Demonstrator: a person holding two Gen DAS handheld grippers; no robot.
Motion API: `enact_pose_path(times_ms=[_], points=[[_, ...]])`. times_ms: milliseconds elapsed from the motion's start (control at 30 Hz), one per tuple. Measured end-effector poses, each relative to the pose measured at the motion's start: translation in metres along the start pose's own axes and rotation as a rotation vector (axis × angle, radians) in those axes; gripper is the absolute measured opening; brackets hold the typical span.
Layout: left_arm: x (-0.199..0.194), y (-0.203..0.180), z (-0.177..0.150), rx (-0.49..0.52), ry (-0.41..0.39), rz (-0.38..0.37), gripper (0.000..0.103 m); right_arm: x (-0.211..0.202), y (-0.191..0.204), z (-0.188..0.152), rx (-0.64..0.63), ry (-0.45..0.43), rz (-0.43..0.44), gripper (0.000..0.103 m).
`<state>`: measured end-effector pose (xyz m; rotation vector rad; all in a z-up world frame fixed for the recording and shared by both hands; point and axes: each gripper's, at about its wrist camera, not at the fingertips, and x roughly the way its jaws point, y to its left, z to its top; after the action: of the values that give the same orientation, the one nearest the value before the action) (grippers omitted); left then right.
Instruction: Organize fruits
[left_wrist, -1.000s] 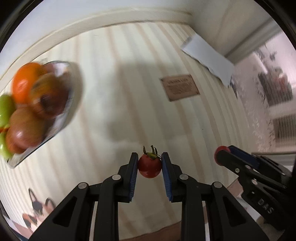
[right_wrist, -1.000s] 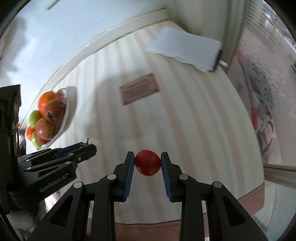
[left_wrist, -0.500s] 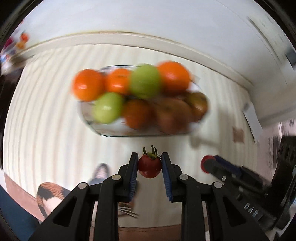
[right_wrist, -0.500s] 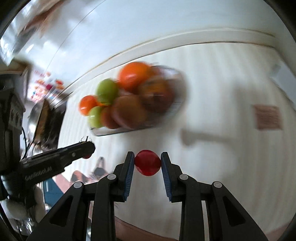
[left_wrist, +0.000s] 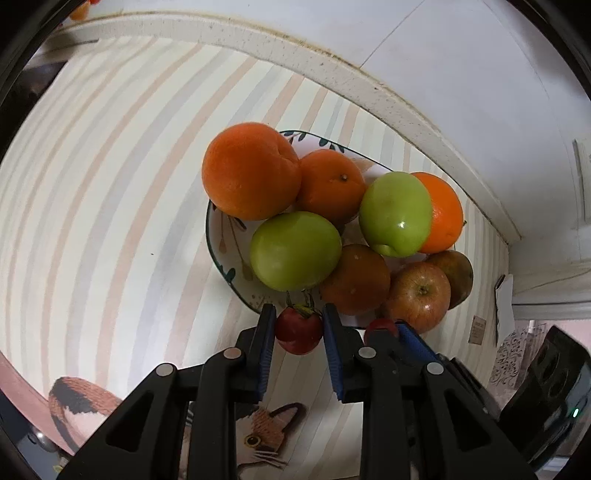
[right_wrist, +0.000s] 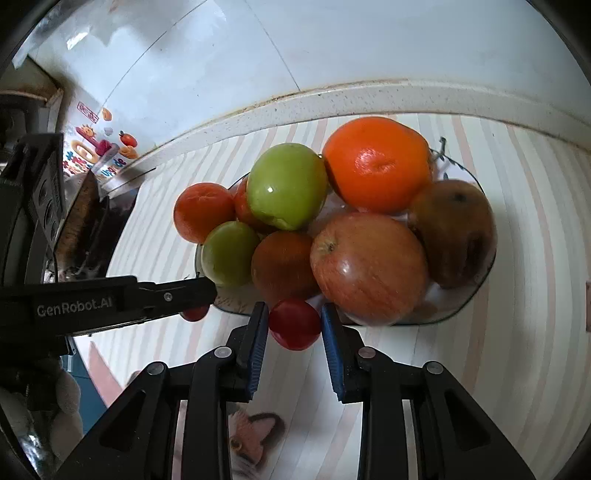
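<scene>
Tomatoes were squeezed in both grippers, left (left_wrist: 298, 329) and right (right_wrist: 294, 324), fingers clamped tight, at the full plate's (left_wrist: 221, 243) six o'clock rim, maybe to drop in.

left gripper (left_wrist: 298, 325): jaws clamped, load pinched | right gripper (right_wrist: 294, 324): jaws clamped, load pinched | side by side

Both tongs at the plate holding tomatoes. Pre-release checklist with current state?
1. Left tongs shut on the stemmed tomato: ok.
2. Right tongs shut on the smooth tomato: ok.
3. Each tomato past the plate rim: cannot tell; both sit near its near edge.
4. Free spot on the plate: not ok; green apples, oranges and a red apple are piled there.
5. Pile steady: cannot tell.
</scene>
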<state>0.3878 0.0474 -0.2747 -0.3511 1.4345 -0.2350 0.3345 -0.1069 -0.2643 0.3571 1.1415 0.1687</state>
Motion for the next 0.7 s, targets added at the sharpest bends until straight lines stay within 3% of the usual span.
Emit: enact_pose_path(times_ms=[300, 433, 500, 600, 633, 667, 700], points=[[0.023, 0.005, 0.002, -0.011, 0.026, -0.004, 0.023, 0.008, 0.016, -0.01, -0.092, -0.098, -0.102, 0.032], [0.021, 0.001, 0.001, -0.009, 0.033, 0.016, 0.027, 0.01, 0.017, -0.014, -0.118, -0.116, -0.106, 0.033], [0.018, -0.001, -0.001, -0.011, 0.036, 0.018, 0.027, 0.007, 0.017, -0.014, -0.119, -0.121, -0.079, 0.045], [0.003, -0.005, -0.003, 0.012, 0.007, 0.037, 0.041, -0.012, 0.024, -0.013, -0.136, -0.17, -0.076, 0.066], [-0.003, -0.005, -0.003, 0.018, -0.007, 0.041, 0.053, -0.022, 0.025, -0.014, -0.143, -0.194, -0.096, 0.076], [-0.011, -0.004, -0.004, 0.023, -0.028, 0.051, 0.073, -0.031, 0.023, -0.013, -0.137, -0.207, -0.089, 0.09], [-0.016, -0.004, -0.003, 0.028, -0.037, 0.058, 0.082, -0.041, 0.018, -0.012, -0.121, -0.222, -0.073, 0.093]])
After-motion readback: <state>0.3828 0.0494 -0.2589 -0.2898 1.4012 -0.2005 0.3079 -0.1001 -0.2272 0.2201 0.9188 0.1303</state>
